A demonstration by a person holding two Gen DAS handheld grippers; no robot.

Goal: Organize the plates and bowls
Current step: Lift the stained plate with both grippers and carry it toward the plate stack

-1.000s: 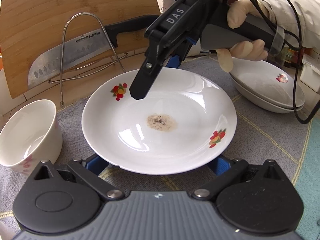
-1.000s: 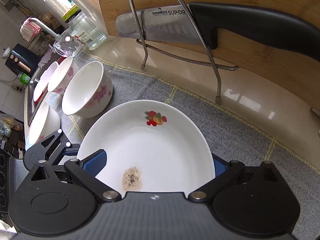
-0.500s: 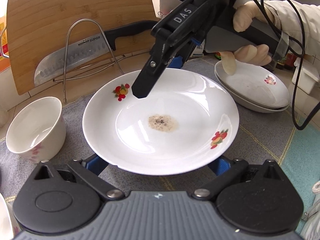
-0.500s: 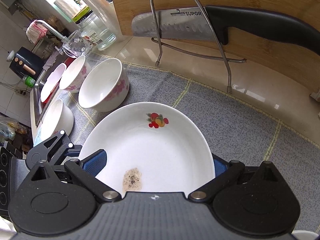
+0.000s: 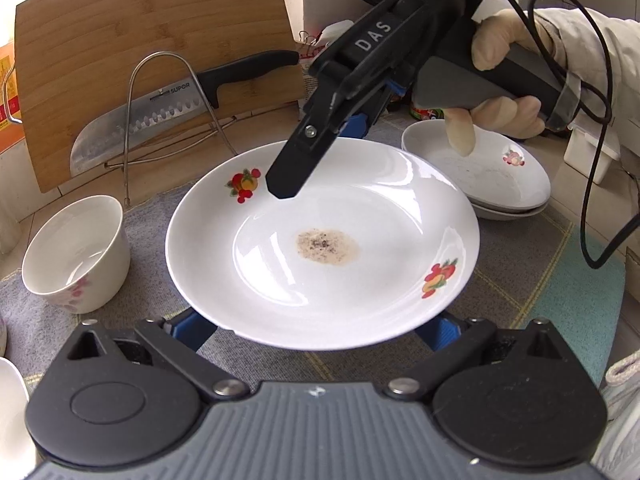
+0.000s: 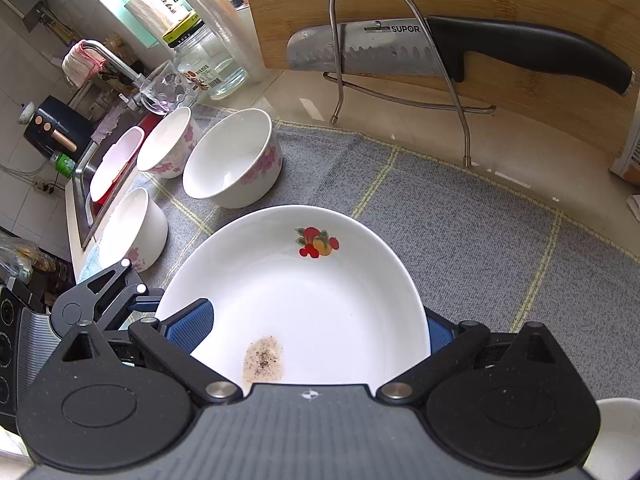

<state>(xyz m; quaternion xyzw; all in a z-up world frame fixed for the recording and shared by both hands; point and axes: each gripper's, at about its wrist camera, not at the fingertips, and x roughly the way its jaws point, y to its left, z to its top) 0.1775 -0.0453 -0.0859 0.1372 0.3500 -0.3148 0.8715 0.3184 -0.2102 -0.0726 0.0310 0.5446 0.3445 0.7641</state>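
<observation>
A white plate (image 5: 320, 248) with fruit prints and a brown stain hangs above the grey mat (image 6: 480, 240). My right gripper (image 5: 296, 176) is shut on its far rim at a slant, one finger on the upper face and the other beneath. In the right wrist view the plate (image 6: 320, 292) runs across the right gripper (image 6: 312, 328) from pad to pad. My left gripper (image 5: 316, 326) is open, with both blue pads under the near rim. A stack of matching plates (image 5: 480, 172) sits at the right, and a white bowl (image 5: 76, 252) at the left.
Three floral bowls (image 6: 232, 160) (image 6: 168, 140) (image 6: 132, 228) stand on the mat near the sink (image 6: 84, 168). A knife (image 6: 380, 52) rests in a wire rack in front of a wooden cutting board (image 5: 140, 60). A gloved hand (image 5: 500, 52) and a black cable are at upper right.
Both grippers and the plate have risen together. The bowl, the knife rack and the plate stack now look smaller and farther off. Neither gripper's jaws have changed.
</observation>
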